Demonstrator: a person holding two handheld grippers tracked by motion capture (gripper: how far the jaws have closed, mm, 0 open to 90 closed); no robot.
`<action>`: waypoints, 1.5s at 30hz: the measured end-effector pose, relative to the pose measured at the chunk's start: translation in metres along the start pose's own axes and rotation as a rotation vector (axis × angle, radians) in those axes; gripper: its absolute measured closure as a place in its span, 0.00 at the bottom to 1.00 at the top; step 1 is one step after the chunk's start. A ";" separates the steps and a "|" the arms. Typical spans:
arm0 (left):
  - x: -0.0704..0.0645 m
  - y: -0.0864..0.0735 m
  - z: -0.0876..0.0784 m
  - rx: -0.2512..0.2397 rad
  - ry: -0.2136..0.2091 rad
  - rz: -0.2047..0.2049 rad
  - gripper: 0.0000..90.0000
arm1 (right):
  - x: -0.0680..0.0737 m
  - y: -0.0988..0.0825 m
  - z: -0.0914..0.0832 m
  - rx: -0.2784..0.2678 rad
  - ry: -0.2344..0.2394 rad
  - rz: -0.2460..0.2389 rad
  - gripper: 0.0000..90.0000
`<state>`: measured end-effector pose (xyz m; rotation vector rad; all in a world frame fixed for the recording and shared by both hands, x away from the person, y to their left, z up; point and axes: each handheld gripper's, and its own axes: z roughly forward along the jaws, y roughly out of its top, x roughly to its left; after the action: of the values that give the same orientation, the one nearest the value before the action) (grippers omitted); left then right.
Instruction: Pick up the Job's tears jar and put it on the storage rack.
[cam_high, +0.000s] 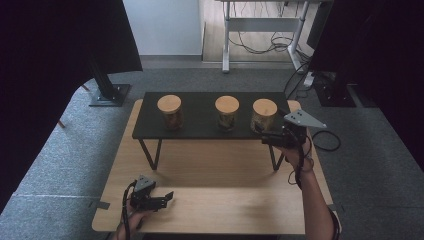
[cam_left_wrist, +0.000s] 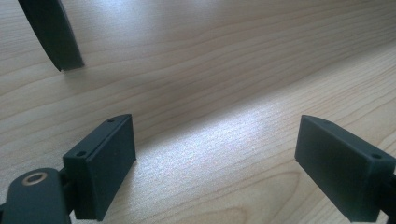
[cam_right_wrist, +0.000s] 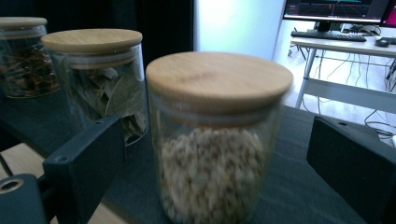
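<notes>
Three glass jars with wooden lids stand in a row on a low black shelf (cam_high: 200, 127) on the wooden table (cam_high: 215, 170). The right jar (cam_high: 264, 114) holds pale grains (cam_right_wrist: 212, 182). The middle jar (cam_high: 227, 112) holds dried leaves (cam_right_wrist: 107, 93), and the left jar (cam_high: 169, 111) dark bits (cam_right_wrist: 23, 70). My right gripper (cam_high: 264, 136) is level at the shelf's right end and open. The grain jar stands between its jaws, with gaps on both sides (cam_right_wrist: 219, 163). My left gripper (cam_high: 169, 196) rests low near the table's front left edge, open over bare wood (cam_left_wrist: 217, 154).
A black shelf leg (cam_left_wrist: 51, 32) stands ahead of the left gripper. Beyond the table lie grey carpet, a white desk frame (cam_high: 262, 25) with loose cables, and a black stand base (cam_high: 107, 95). A monitor and keyboard (cam_right_wrist: 327, 35) sit on that desk.
</notes>
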<state>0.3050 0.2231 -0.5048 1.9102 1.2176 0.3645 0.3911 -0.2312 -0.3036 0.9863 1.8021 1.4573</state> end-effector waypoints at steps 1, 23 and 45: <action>0.000 0.000 0.000 0.000 0.000 0.001 0.13 | -0.001 -0.003 -0.003 -0.009 0.005 0.004 0.05; -0.001 -0.001 -0.001 -0.002 0.005 0.012 0.12 | 0.010 -0.074 -0.064 -0.091 0.059 0.051 0.06; -0.003 -0.001 -0.001 -0.002 0.008 0.018 0.12 | 0.040 -0.179 -0.063 0.096 0.131 0.176 0.06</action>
<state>0.3025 0.2216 -0.5044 1.9205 1.2055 0.3830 0.2868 -0.2514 -0.4664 1.1461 1.9349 1.5868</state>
